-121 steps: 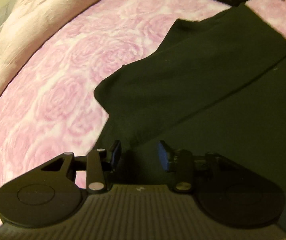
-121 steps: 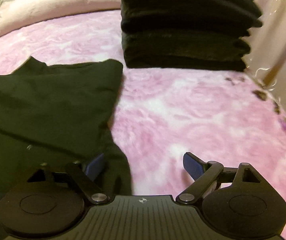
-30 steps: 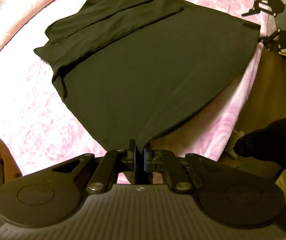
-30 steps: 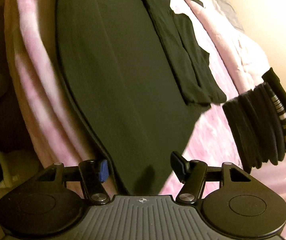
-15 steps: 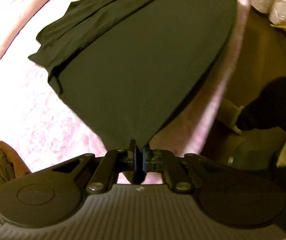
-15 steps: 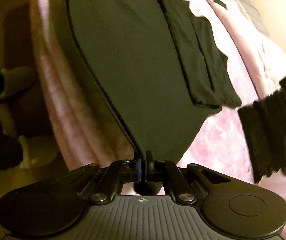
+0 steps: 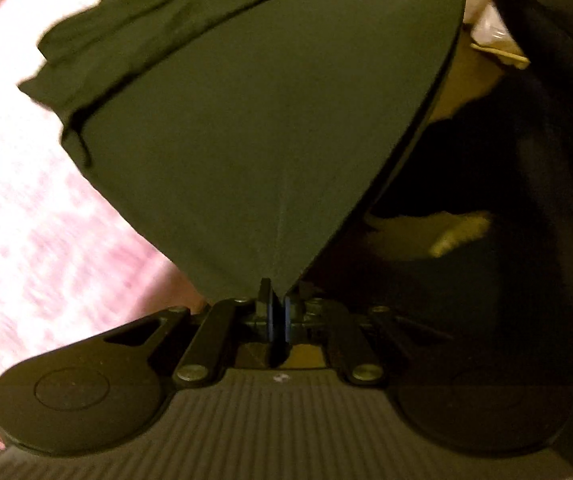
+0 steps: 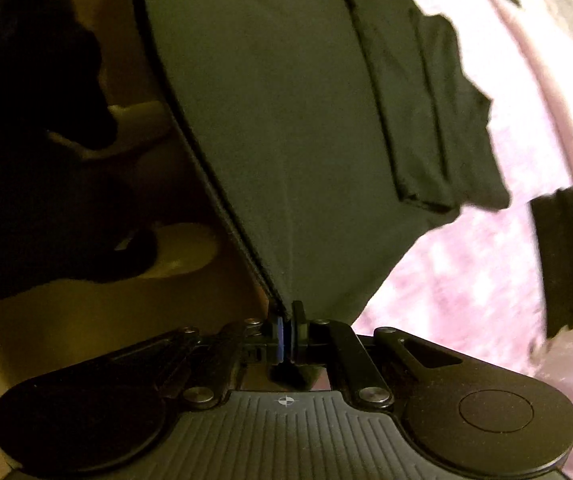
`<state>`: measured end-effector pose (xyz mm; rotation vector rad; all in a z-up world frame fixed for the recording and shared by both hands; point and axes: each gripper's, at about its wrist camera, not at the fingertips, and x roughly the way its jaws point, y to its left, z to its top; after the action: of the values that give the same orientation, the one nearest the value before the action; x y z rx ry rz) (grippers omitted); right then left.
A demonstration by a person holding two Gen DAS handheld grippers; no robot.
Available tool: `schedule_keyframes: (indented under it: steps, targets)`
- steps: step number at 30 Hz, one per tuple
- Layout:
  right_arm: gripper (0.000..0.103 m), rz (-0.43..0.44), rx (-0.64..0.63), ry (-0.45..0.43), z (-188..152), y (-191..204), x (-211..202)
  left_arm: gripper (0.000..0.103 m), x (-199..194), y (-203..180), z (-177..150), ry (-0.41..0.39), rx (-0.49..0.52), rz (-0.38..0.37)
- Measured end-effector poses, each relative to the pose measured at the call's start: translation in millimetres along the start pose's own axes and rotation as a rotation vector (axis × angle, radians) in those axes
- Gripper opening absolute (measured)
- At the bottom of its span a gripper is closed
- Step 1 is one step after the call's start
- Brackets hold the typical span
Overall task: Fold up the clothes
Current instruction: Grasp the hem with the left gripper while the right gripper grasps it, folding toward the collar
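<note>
The left gripper and the right gripper were each clenched on a bottom corner of the black shirt, lifting its hem off the pink blanket, probably so the lower half could fold over the sleeves already tucked in.

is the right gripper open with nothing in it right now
No, the right gripper is shut on a corner of the black garment, which stretches taut from its closed jaws up toward the pink bedspread.
</note>
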<state>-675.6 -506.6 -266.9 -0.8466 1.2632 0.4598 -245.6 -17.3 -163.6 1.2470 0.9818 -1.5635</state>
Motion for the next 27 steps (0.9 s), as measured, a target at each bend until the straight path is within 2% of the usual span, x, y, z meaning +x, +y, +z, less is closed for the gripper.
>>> schedule_keyframes:
  steps: [3,6,9,12,16,20,24,27]
  targets:
    - [0.001,0.021,-0.002,0.020,2,1,-10,0.003,-6,10,-2,-0.006,0.011,-0.020]
    - [0.001,-0.042,0.014,0.027,17,-31,-23,0.003,-20,44,13,-0.060,0.039,0.012]
    - [0.001,-0.099,0.013,0.041,44,-76,-27,0.003,-32,96,44,-0.116,0.068,0.067]
    - [0.001,-0.163,0.047,0.064,77,-129,-18,0.003,-37,147,75,-0.154,0.053,0.113]
    - [0.001,-0.203,0.033,0.063,107,-194,-4,0.003,-43,204,132,-0.154,0.060,0.147]
    - [0.001,-0.173,0.032,0.046,123,-261,19,0.003,-31,262,178,-0.150,-0.025,0.150]
    - [0.001,-0.096,0.057,-0.001,132,-319,60,0.004,-2,312,214,-0.121,-0.119,0.153]
    - [0.001,-0.041,0.094,-0.027,140,-359,87,0.004,20,342,235,-0.088,-0.150,0.166]
